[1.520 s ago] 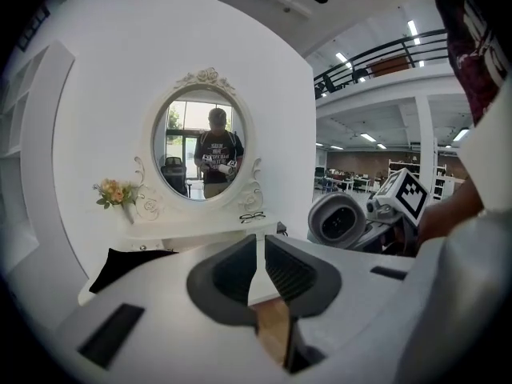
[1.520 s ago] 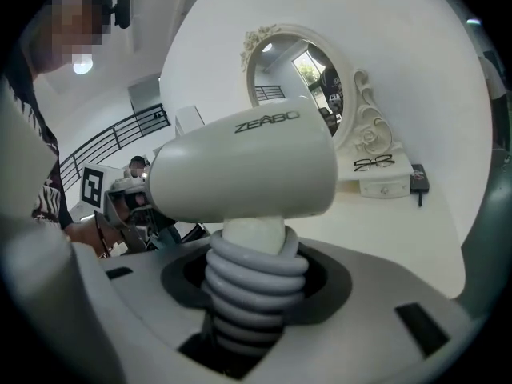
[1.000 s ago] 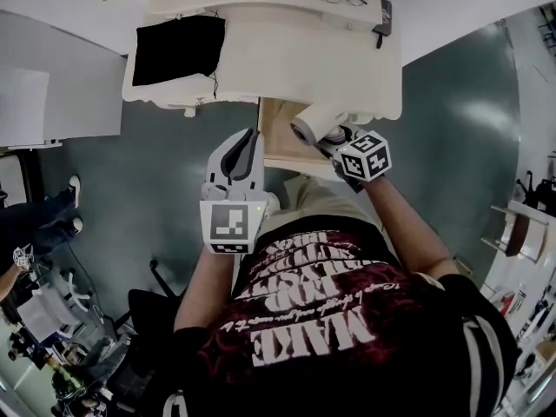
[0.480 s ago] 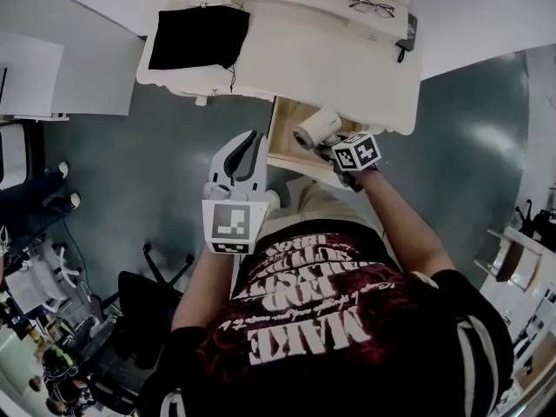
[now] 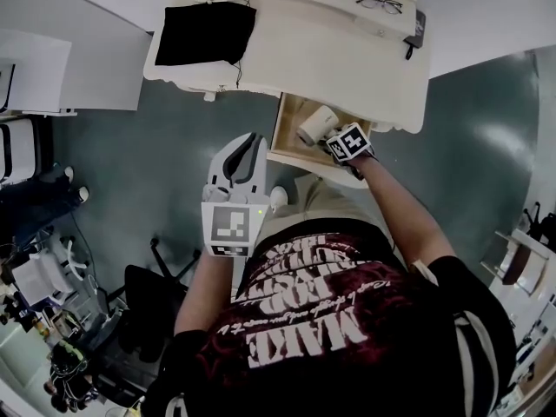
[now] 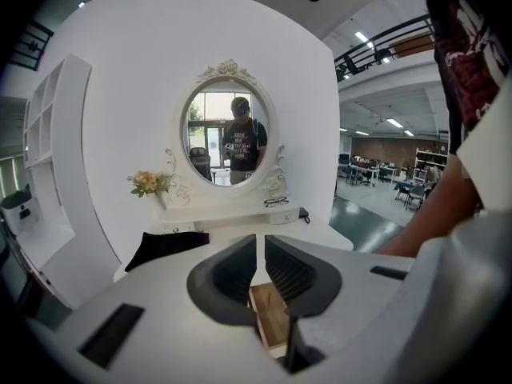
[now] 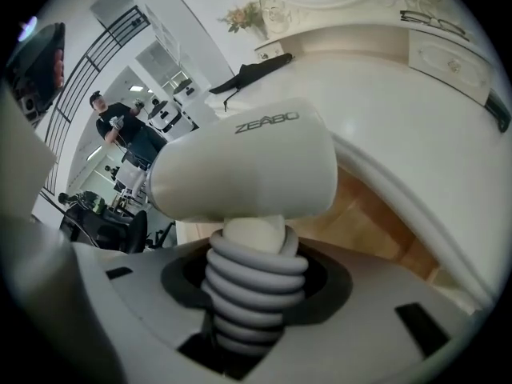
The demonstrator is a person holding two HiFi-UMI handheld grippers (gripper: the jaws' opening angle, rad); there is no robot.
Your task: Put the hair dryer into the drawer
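Hair dryer [image 5: 314, 126] over open drawer [image 5: 288, 130]

The drawer [image 5: 290, 135] stands pulled out from the front of the dressing table [image 5: 339, 55], right of centre. The hair dryer [image 5: 316, 126] is over it, in the right gripper [image 5: 337, 139]. The left gripper [image 5: 247, 144] hangs to the drawer's left. On the tabletop, a cloth [image 5: 205, 33] lies left and glasses [image 5: 380, 3] sit back right.

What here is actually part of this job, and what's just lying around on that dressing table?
Part of the job:
- hair dryer, held by its cord-wrapped handle in the right gripper
- open drawer

Just lying about:
- black cloth
- glasses
- flowers
- left gripper, empty and idle
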